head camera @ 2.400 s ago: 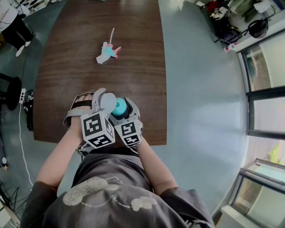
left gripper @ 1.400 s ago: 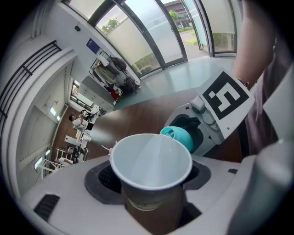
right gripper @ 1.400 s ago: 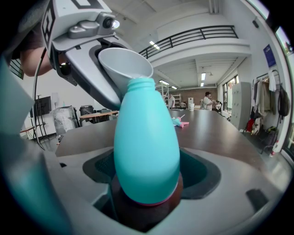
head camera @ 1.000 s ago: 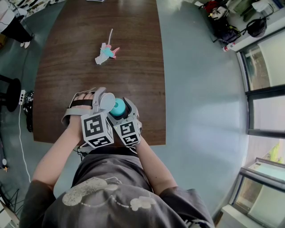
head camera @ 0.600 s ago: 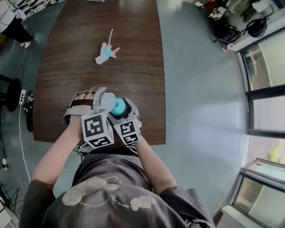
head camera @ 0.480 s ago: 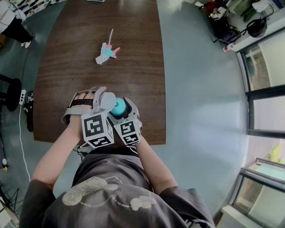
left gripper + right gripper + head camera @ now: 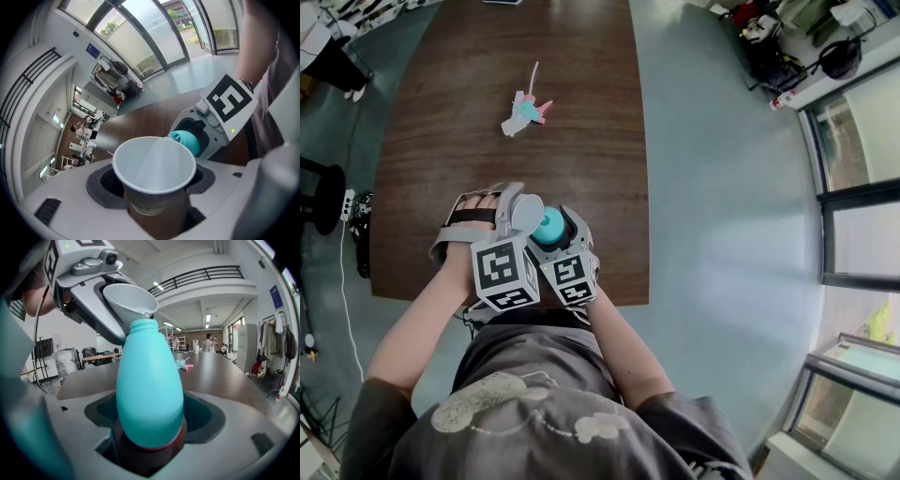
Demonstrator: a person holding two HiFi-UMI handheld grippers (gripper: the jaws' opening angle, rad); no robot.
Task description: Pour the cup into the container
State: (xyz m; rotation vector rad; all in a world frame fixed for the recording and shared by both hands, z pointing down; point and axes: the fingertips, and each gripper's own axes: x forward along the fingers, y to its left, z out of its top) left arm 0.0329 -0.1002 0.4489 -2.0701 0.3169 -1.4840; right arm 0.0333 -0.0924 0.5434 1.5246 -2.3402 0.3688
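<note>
- The person's grey shirt [image 7: 534,403] fills the nearest ground, and both forearms reach forward from it to the near edge of the table [image 7: 581,112].
- The two grippers are side by side over that near edge, about midway along it, with their marker cubes almost touching.
- The left gripper [image 7: 520,211] [image 7: 154,192] is clamped on a white paper cup [image 7: 154,164] [image 7: 526,215]. Its jaws press the cup's brown lower wall from both sides.
- The cup is tilted, its open mouth leaning over towards the right gripper. The inside shows plain white in the left gripper view.
- The right gripper [image 7: 555,230] [image 7: 149,437] grips a turquoise container [image 7: 149,390] [image 7: 548,228] shaped like a bottle. Its jaws are closed on the wide lower body and the narrow neck stands up.
- In the right gripper view the lowest lip of the cup [image 7: 129,301] sits right at the container's mouth. I cannot tell whether the two touch.
- From the left gripper view the container [image 7: 185,140] pokes out just behind the cup's rim.
- Further along the table, well apart from the grippers and roughly midway between the left and right edges, lies a small pink and turquoise object [image 7: 525,111] [image 7: 183,363].
- Beyond the table's right edge spreads pale grey floor [image 7: 722,187], with dark bags [image 7: 778,56] against the far wall.
- A black stool [image 7: 323,197] stands off the table's left edge.
</note>
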